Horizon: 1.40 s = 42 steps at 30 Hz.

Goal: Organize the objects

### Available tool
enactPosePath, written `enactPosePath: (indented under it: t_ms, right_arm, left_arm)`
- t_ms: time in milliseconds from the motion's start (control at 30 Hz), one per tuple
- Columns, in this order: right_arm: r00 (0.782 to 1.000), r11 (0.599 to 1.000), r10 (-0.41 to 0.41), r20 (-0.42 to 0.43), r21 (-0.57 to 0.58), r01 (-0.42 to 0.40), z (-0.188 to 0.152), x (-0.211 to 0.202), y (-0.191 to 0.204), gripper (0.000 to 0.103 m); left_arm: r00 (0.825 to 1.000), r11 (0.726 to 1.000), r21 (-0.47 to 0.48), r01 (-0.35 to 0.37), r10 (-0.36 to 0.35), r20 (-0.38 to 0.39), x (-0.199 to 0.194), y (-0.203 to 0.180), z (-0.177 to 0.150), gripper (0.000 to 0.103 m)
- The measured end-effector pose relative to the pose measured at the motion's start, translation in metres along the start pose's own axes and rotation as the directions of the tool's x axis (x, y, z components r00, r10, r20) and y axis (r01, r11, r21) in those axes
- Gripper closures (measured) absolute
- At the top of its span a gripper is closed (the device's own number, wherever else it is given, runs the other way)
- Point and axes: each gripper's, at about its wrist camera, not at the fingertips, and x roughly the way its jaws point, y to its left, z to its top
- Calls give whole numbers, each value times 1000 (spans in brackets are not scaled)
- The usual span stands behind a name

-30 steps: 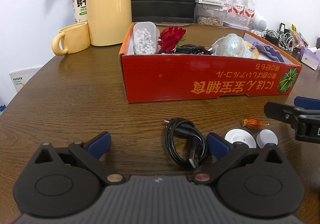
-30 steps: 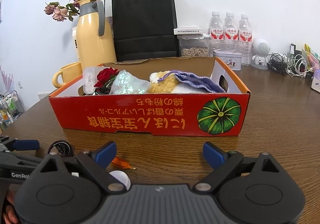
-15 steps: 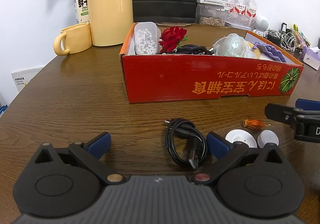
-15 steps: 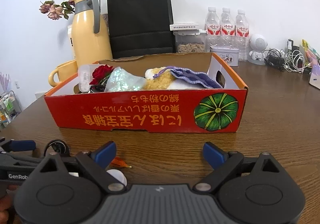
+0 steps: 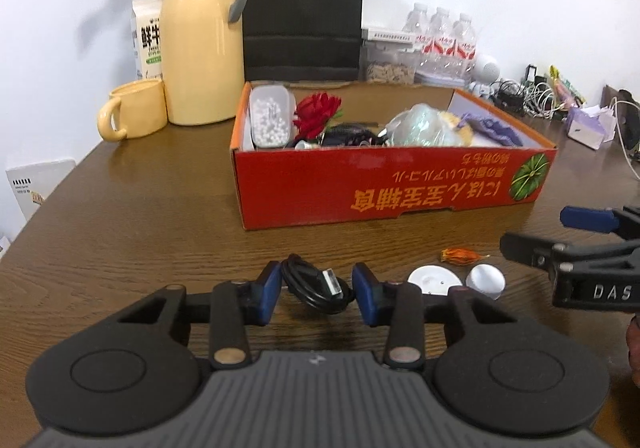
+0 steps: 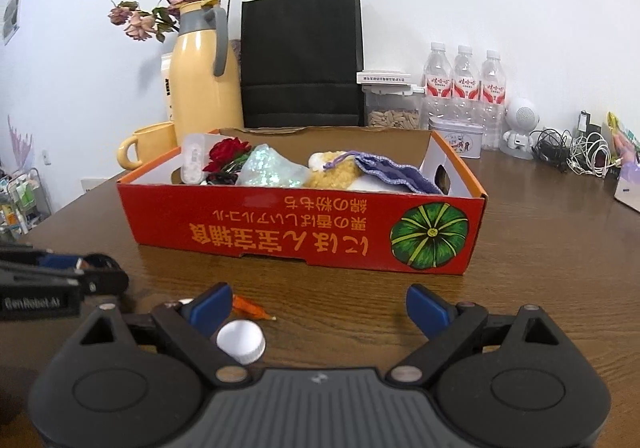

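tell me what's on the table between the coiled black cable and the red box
Nothing: bare wood separates the black cable from the red box in the left wrist view. The orange wrapper lies off to the right.

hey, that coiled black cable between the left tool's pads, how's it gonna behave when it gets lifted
The black cable is thin and loosely coiled, so it is probably floppy and light. Its USB plug end sticks out free and may dangle. The left tool is closing around it; loops could slip out.
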Motion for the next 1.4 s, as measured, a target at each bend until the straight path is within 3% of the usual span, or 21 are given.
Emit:
enactPosePath:
  t_ms: [367, 467, 533, 667, 800, 1033, 1133, 1400]
  right_arm:
    - [996, 993, 84, -7, -78, -85, -12, -19, 22, 13]
    - [992, 984, 126, -16, -122, -127, -12, -17, 37, 23]
    - [988, 976, 153, -30, -153, -156, -11, -14, 49, 36]
    - [983, 959, 173, -68, -215, -184, -9, 0, 72, 42]
    - [979, 953, 170, -109, -234, -192, -5, 13, 84, 55]
    - [980, 968, 142, -137, -188, -167, -3, 25, 77, 56]
    - [977, 965, 160, -140, -187, -185, -3, 24, 76, 65]
    - [982, 967, 173, -70, -178, -183, 8, 14, 72, 65]
  left_arm:
    - [1000, 1000, -10, 5, -5, 27, -25, 12, -3, 63]
    - [999, 1000, -13, -4, 4, 32, -30, 18, -4, 63]
    - [999, 1000, -17, -9, 9, 36, -33, 22, -5, 63]
    - [999, 999, -28, -18, 19, 45, -38, 29, -8, 63]
    - [998, 999, -36, -16, 18, 59, -44, 34, -11, 64]
    - [998, 999, -51, 1, 2, 62, -42, 37, -12, 64]
    - [998, 999, -54, 6, -2, 62, -40, 37, -12, 64]
    - [996, 999, -49, 17, -13, 83, -36, 32, 1, 64]
